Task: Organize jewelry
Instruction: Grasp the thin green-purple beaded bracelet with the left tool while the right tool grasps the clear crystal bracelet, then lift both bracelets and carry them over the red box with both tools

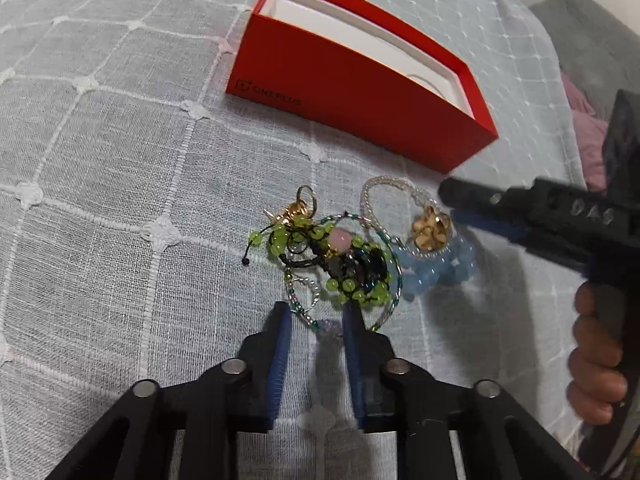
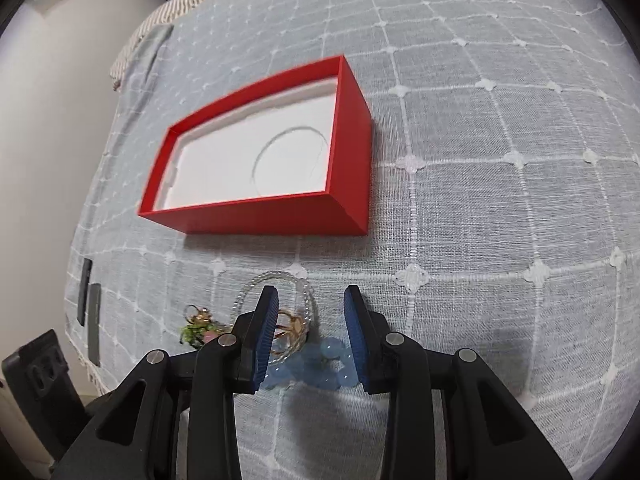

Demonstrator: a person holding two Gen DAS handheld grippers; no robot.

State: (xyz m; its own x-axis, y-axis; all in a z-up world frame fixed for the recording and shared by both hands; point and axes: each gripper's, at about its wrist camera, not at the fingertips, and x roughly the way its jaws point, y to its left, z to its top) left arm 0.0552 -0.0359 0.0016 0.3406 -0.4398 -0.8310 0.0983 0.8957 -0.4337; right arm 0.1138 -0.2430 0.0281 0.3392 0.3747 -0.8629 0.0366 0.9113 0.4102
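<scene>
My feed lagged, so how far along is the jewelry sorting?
Done: one thin bangle lies in the red box. In hand: nothing; the right gripper is open over the blue bead bracelet. Left: that, the green bead tangle and the gold pieces.

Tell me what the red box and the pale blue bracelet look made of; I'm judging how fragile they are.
Red box: matte cardboard by its crisp folded edges, with a white liner. Pale blue bracelet: translucent round beads, glossy highlights, glass or polished stone; the pictures cannot settle which.
</scene>
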